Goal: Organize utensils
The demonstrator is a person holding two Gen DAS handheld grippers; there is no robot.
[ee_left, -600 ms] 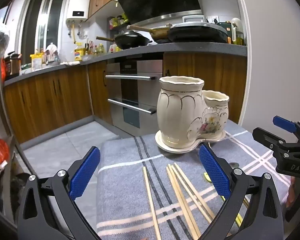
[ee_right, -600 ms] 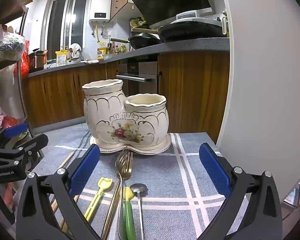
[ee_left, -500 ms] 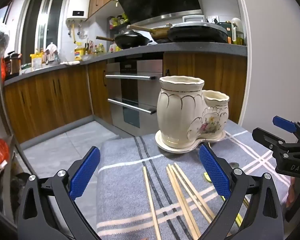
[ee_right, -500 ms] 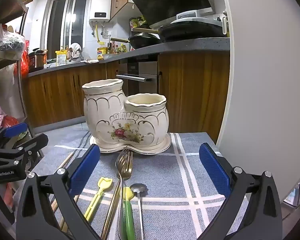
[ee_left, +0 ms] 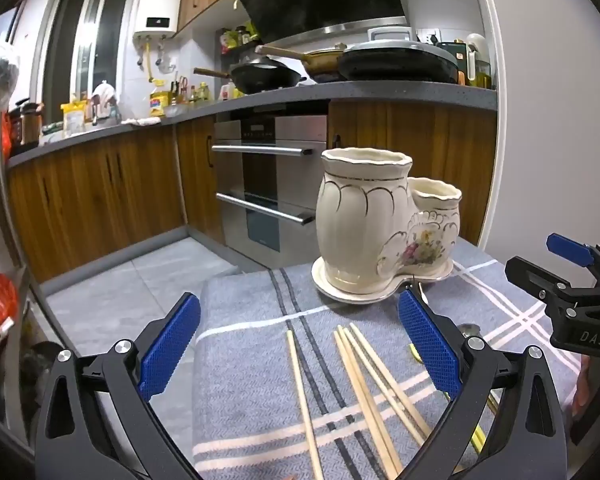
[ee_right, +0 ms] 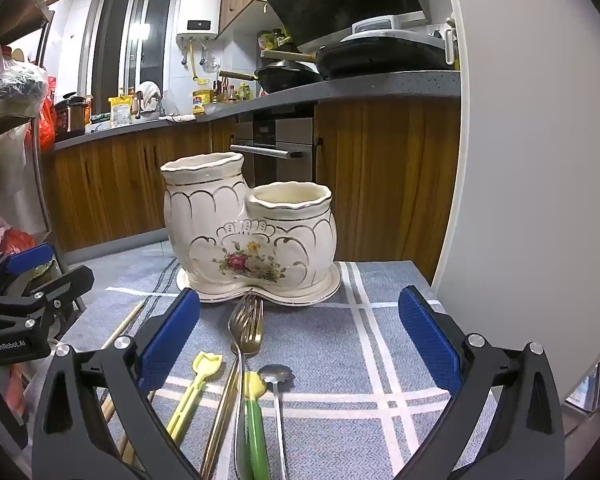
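A cream ceramic utensil holder point(ee_left: 364, 220) with a tall and a short compartment stands on its saucer at the far side of the cloth; it also shows in the right wrist view point(ee_right: 252, 232). Several wooden chopsticks point(ee_left: 364, 384) lie on the cloth between the jaws of my left gripper point(ee_left: 300, 348), which is open and empty. My right gripper point(ee_right: 300, 344) is open and empty above two forks point(ee_right: 246, 324), a yellow pick point(ee_right: 192, 388), a green-handled utensil point(ee_right: 256, 424) and a small spoon point(ee_right: 276, 376). Both compartments look empty.
A grey cloth with white and dark stripes point(ee_left: 252, 344) covers the small table point(ee_right: 380, 320). A white wall point(ee_right: 532, 160) stands close on the right. Kitchen cabinets and an oven point(ee_left: 272, 200) lie beyond the table's far edge. The other gripper shows at each view's side.
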